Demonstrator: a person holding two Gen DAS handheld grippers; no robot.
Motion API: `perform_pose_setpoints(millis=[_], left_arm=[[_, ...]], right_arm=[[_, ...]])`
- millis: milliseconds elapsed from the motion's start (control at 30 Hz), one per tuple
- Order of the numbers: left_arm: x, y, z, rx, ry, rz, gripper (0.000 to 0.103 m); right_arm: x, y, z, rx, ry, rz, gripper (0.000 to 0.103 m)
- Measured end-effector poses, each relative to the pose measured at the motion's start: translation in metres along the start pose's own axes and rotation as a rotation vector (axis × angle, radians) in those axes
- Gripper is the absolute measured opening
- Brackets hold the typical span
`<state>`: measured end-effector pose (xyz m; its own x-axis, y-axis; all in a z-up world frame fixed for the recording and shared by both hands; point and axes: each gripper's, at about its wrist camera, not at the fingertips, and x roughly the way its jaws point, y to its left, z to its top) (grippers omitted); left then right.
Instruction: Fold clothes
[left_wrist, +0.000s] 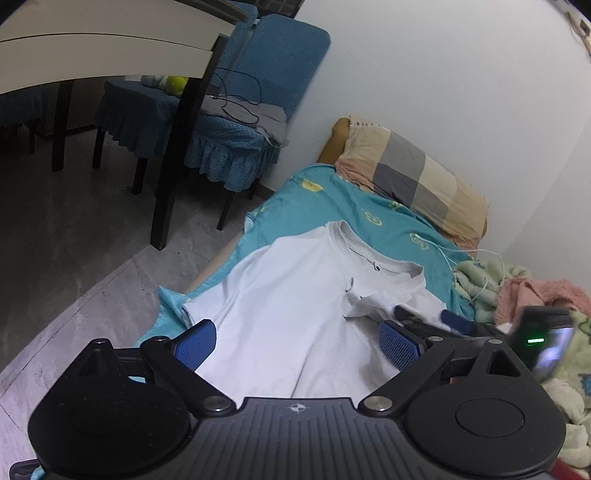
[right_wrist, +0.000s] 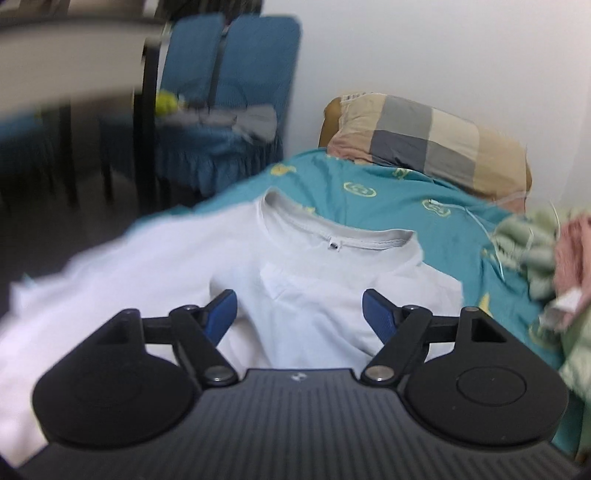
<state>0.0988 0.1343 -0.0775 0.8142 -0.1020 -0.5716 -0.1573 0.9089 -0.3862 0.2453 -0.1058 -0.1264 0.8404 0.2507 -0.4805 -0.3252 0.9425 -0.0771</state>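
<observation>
While both our left gripper (left_wrist: 297, 341) and right gripper (right_wrist: 299, 314) hover wide apart and empty, we should pinch the white cotton T-shirt (left_wrist: 295, 295) ahead at its edges, folding evenly.

Left gripper (left_wrist: 297, 341) above white T-shirt (left_wrist: 295, 295) on the bed.

The jaws stand wide apart, blue pads (left_wrist: 399, 349) over the shirt, nothing between them. The shirt lies on a teal sheet (left_wrist: 332, 203), collar toward a checked pillow (left_wrist: 417, 177) at the wall. The right gripper (left_wrist: 436, 319) (blurred) reaches in over the shirt's right side. Crumpled blankets (left_wrist: 517, 288) lie right; blue-covered chairs (left_wrist: 240, 122) stand left.
</observation>
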Motion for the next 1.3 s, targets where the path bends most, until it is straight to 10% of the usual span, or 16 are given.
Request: perform_pose_setpoints(millis=[533, 967, 1067, 1133, 1300], left_arm=[[-0.036, -0.093, -0.071, 0.228, 0.122, -0.174, 0.086], [-0.024, -0.159, -0.185, 0.198, 0.494, -0.42, 0.046], [-0.02, -0.162, -0.203, 0.226, 0.531, -0.395, 0.034], [-0.016, -0.161, -0.208, 0.249, 0.543, -0.38, 0.009], [-0.019, -0.153, -0.181, 0.17, 0.524, -0.434, 0.002]], right_arm=[[-0.262, -0.101, -0.077, 0.641, -0.048, -0.033, 0.077], [-0.267, -0.136, -0.102, 0.754, -0.026, -0.027, 0.078], [-0.26, -0.139, -0.106, 0.772, 0.005, -0.021, 0.078], [-0.256, -0.141, -0.108, 0.778, 0.025, -0.017, 0.078], [-0.247, -0.144, -0.111, 0.787, 0.055, -0.006, 0.078]])
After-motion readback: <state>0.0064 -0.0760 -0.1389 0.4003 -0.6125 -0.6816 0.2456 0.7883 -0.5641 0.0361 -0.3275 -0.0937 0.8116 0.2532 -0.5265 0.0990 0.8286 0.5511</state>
